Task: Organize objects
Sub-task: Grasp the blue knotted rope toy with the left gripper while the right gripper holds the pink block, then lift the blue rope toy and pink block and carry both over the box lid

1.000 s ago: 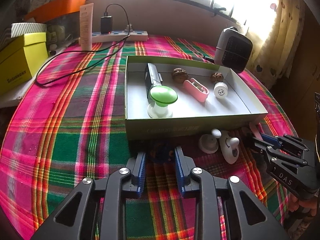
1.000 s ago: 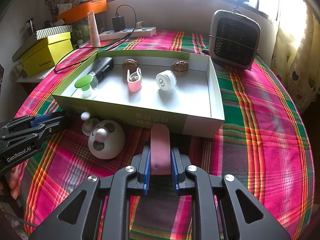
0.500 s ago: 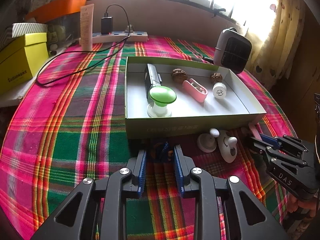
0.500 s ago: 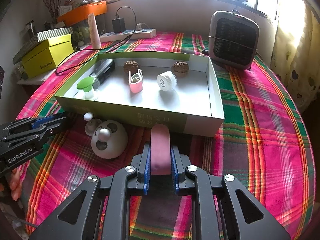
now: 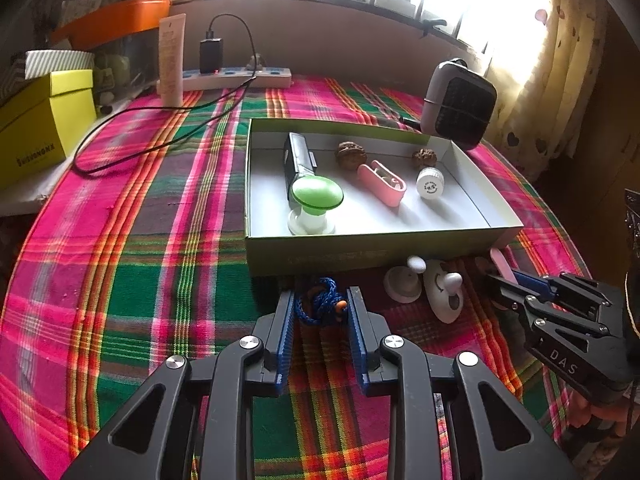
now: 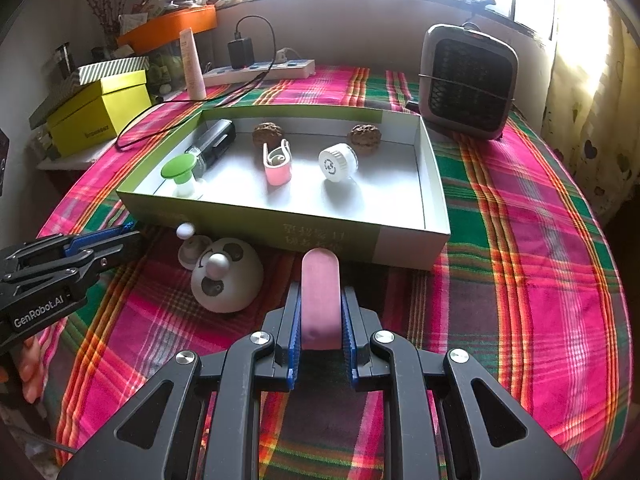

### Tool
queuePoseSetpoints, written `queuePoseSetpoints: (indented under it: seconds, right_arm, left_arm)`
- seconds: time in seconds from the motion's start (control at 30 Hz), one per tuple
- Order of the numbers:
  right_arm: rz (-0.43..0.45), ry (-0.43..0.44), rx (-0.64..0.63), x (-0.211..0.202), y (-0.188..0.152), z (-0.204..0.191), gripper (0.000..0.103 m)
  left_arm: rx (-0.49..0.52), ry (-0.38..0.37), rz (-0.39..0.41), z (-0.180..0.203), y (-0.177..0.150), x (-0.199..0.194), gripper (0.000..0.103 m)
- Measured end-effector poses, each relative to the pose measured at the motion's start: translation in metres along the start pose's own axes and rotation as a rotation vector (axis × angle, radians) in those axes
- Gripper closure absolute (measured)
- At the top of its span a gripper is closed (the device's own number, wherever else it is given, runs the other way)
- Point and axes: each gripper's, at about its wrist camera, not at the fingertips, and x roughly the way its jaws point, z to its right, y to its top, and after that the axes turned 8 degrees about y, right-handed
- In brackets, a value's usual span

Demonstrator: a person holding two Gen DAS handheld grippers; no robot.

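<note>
My left gripper [image 5: 320, 296] is shut on a knotted blue cord [image 5: 318, 309], low over the plaid cloth just in front of the green box [image 5: 360, 258]. My right gripper [image 6: 320, 294] is shut on a flat pink strip [image 6: 320, 272] that sticks out ahead of its fingers, close to the box's front wall [image 6: 240, 220]. Each gripper shows in the other's view: the left gripper [image 6: 120, 236] at the left edge, the right gripper [image 5: 516, 280] at the right. A white panda dome [image 6: 226, 276] and a small white knob [image 6: 192, 248] lie between them.
The box holds a green mushroom-shaped piece [image 5: 316, 200], a black device [image 5: 298, 156], two walnuts, a pink clip [image 6: 277, 164] and a white cap [image 6: 336, 162]. A heater [image 6: 466, 80] stands at the back right, and a power strip [image 6: 260, 70], cable and yellow box [image 6: 98, 110] at the back left.
</note>
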Motion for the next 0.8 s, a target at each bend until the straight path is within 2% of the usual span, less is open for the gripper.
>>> queuePoseSetpoints:
  seconds: [0.8]
  right_arm:
    - [0.046,0.007,-0.006,-0.017,0.008,-0.001,0.084]
  left_arm:
    - [0.025,-0.016,0.056,0.011,0.014,-0.020,0.080]
